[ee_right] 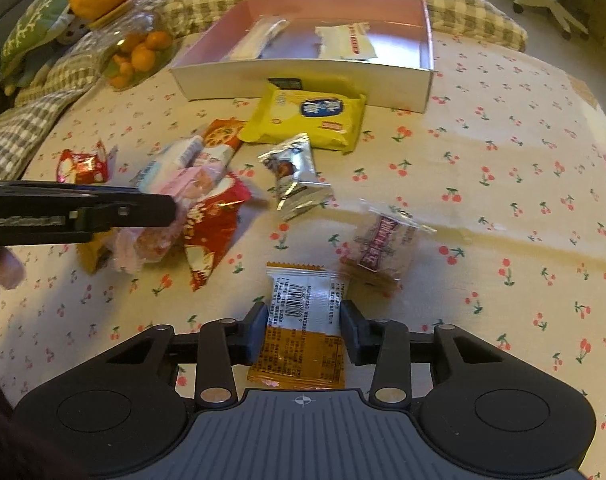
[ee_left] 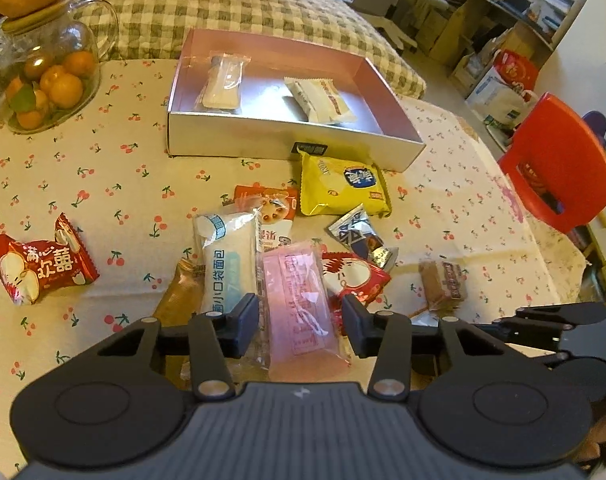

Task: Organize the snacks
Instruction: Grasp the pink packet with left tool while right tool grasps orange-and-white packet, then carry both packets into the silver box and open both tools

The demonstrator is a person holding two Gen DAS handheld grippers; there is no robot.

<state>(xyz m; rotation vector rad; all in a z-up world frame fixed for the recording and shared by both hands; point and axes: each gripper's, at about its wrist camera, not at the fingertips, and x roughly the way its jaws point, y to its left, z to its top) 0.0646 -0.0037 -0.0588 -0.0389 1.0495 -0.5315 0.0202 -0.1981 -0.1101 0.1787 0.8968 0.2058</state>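
Observation:
A white box (ee_left: 263, 136) with a pink inside holds two wrapped snacks; it also shows in the right wrist view (ee_right: 303, 76). My left gripper (ee_left: 301, 326) is open, its fingers on either side of a pink snack packet (ee_left: 303, 312) in a pile of snacks. My right gripper (ee_right: 301, 330) is open around a white and orange snack packet (ee_right: 303, 332) lying on the cloth. The left gripper (ee_right: 103, 212) enters the right wrist view from the left, over the pile.
A yellow packet (ee_left: 343, 188) lies by the box front. A silver packet (ee_left: 361, 236), a brown candy (ee_left: 443, 284) and a red packet (ee_left: 43, 264) lie around. A glass jar of oranges (ee_left: 51, 76) stands at the back left. A red chair (ee_left: 559, 164) is right.

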